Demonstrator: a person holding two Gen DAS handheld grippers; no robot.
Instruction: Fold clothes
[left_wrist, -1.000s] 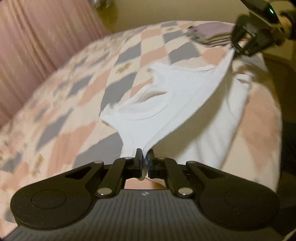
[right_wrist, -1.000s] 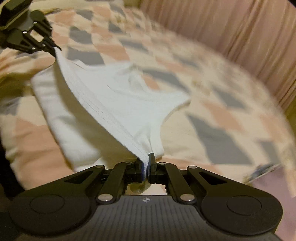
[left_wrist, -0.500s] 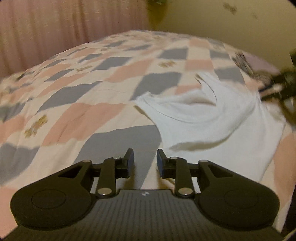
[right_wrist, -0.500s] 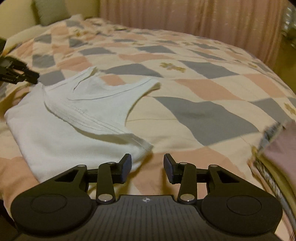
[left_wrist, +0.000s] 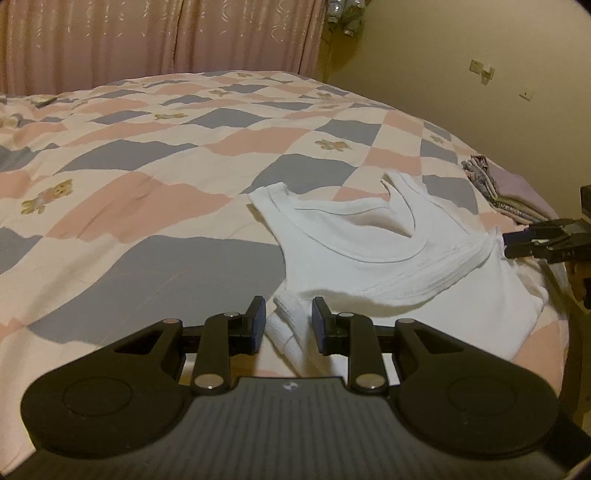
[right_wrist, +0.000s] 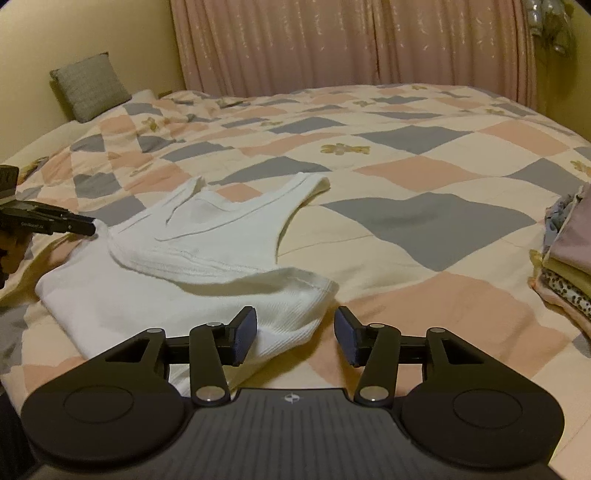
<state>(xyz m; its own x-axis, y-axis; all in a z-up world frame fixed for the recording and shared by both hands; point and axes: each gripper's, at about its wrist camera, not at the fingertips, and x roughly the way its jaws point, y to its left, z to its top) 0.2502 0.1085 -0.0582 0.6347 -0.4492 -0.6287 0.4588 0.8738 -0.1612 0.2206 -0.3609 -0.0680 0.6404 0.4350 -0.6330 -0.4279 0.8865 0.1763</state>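
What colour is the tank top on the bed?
Plain white tank top; clearest in the right wrist view.

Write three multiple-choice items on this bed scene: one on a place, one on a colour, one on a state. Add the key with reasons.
1. Where does the stack of folded clothes lie in the right wrist view?
A. far right edge
B. beside the grey cushion
C. on the vest

2. What colour is the sleeveless ribbed vest?
A. grey
B. white
C. pink

3. How is the left gripper?
A. shut on the vest
B. shut, empty
C. open

Key: A, the stack sits at the right edge of the patchwork quilt; B, the vest is plain white; C, its fingers stand apart, a vest corner lying between them ungripped.
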